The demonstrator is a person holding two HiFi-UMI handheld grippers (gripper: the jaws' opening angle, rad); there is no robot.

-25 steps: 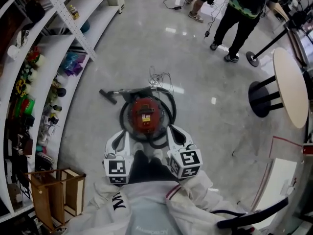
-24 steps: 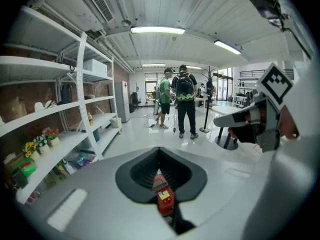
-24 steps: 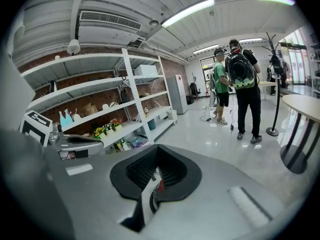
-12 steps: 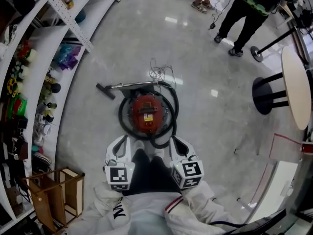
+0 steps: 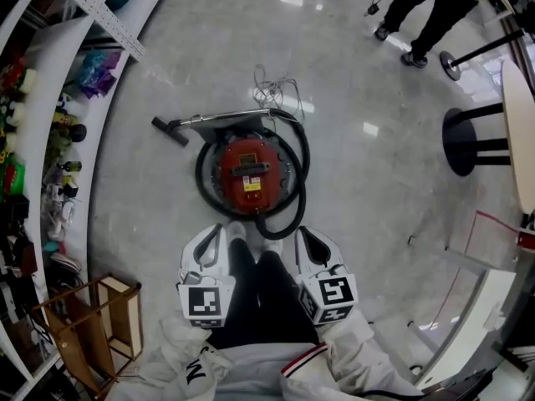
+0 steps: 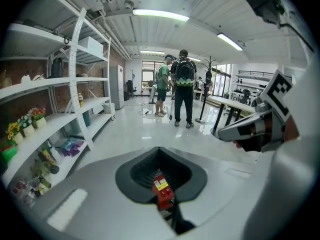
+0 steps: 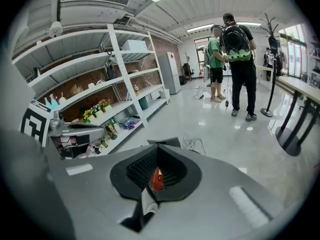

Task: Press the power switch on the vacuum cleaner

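Observation:
A round red vacuum cleaner [image 5: 251,175] stands on the grey floor just in front of the person's feet. Its black hose [image 5: 294,192] loops round it, and the metal wand [image 5: 219,118] ends in a black nozzle [image 5: 165,129] at the left. My left gripper [image 5: 219,232] and right gripper [image 5: 302,235] hang side by side beside the legs, a little short of the vacuum, both shut and holding nothing. A red sliver of the vacuum [image 6: 162,193] shows through the dark gap in the left gripper view. The vacuum [image 7: 156,179] shows the same way in the right gripper view.
White shelves [image 5: 58,65] with small items curve along the left. A wooden crate [image 5: 94,324] sits at the lower left. A loose cable [image 5: 276,90] lies behind the vacuum. A round table [image 5: 520,132] on a black base [image 5: 466,144] stands at the right. People [image 5: 435,2] stand beyond.
The head view has tilted further down, so the vacuum sits higher in the picture. Both grippers have stayed shut beside the legs.

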